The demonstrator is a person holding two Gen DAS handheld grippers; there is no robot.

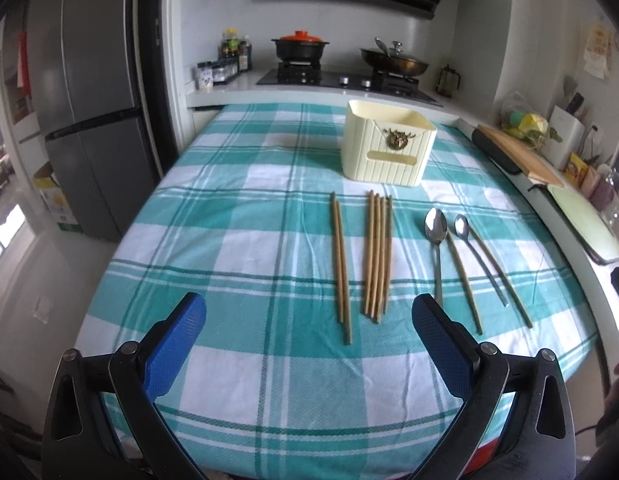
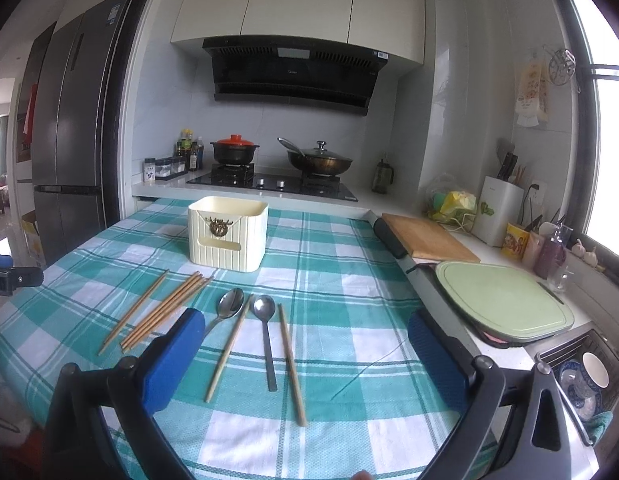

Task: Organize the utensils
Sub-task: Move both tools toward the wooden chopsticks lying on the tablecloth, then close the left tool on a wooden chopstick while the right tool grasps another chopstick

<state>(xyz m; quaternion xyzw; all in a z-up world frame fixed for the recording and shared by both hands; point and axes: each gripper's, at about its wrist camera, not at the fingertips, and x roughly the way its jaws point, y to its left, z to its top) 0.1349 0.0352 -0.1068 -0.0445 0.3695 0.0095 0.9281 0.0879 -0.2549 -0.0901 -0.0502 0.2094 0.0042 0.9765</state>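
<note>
Chopsticks [image 1: 376, 254] and spoons [image 1: 436, 236] lie lengthwise toward holder [image 1: 387, 148]; both claws spread, empty

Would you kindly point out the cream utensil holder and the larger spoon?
Cream utensil holder [image 1: 385, 148]: left wrist view, on its ribbed front wall.
Larger spoon [image 1: 436, 225]: left wrist view, on its bowl.

The table wears a woven cloth [image 1: 237, 232], matt, checked teal and white, with a fine rough weave. The chopsticks [image 1: 376, 256] look like matt, pale brown wood or bamboo. Both spoons [image 2: 230, 304] are polished metal, their bowls glossy and reflective. The cream holder [image 1: 385, 146] is smooth ribbed plastic with a brassy metal emblem. The left gripper [image 1: 309, 344] and right gripper [image 2: 307, 356] carry textured blue pads on matt black plastic arms.
</note>
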